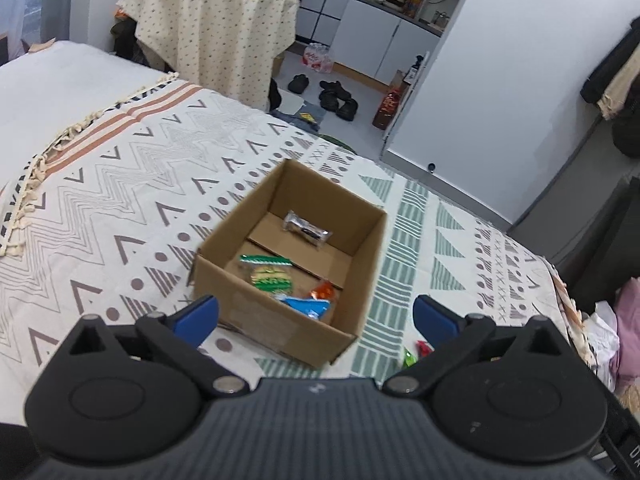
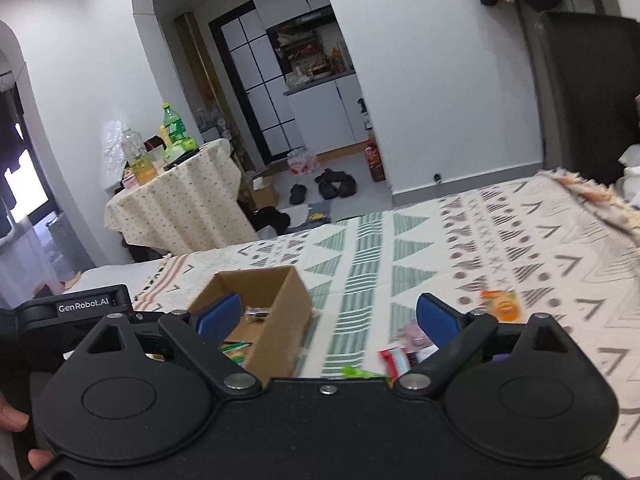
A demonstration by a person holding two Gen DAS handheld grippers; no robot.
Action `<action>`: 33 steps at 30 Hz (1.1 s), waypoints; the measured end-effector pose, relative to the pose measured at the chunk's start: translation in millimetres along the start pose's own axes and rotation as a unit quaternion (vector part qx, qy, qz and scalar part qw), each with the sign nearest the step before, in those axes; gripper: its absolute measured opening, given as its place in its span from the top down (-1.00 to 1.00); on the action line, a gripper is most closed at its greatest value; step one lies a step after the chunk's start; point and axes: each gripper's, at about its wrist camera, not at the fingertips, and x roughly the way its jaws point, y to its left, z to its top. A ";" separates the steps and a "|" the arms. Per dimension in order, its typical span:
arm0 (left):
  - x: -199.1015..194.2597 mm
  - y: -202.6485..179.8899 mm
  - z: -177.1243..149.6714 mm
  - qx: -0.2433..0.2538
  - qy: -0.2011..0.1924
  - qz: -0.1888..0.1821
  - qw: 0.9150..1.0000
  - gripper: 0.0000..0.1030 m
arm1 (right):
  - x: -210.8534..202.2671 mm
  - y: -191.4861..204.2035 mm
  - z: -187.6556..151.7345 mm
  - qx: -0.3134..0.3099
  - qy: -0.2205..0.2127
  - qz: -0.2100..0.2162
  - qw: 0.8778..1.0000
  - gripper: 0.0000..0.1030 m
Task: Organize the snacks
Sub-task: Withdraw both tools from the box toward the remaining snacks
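An open cardboard box (image 1: 248,308) sits on the patterned blanket (image 1: 120,200). Inside lie a silver and black packet (image 1: 306,227), a green round snack (image 1: 270,276), an orange packet (image 1: 323,290) and a blue packet (image 1: 308,307). My left gripper (image 1: 316,320) hovers over the box's near wall, open with nothing between its blue pads. In the right wrist view the box (image 2: 280,304) is low at the left. My right gripper (image 2: 328,320) stands open and empty above the blanket. Loose snacks lie right of the box: an orange packet (image 2: 502,305), a red and white one (image 2: 394,360), a pink one (image 2: 414,332).
A round table (image 2: 176,204) with a dotted cloth holds bottles and packets beyond the bed. Shoes (image 2: 334,184) and bags lie on the floor by the kitchen doorway. The left gripper's body (image 2: 86,306) shows at the right view's left edge, with a person's fingers (image 2: 12,420) below it.
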 end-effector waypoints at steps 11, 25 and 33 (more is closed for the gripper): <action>-18.3 -28.1 -23.2 0.013 -0.006 -0.016 1.000 -1.00 | -36.9 -34.6 -1.4 0.009 -0.018 -0.016 1.000 -1.00; -23.4 -67.6 -48.4 0.067 0.020 -0.041 0.997 -1.00 | -40.8 -84.5 -8.8 0.117 -0.018 -0.035 0.992 -1.00; -6.5 -70.4 -56.2 0.058 0.038 -0.062 0.996 -1.00 | -33.4 -96.6 -13.2 0.139 -0.007 -0.044 0.989 -1.00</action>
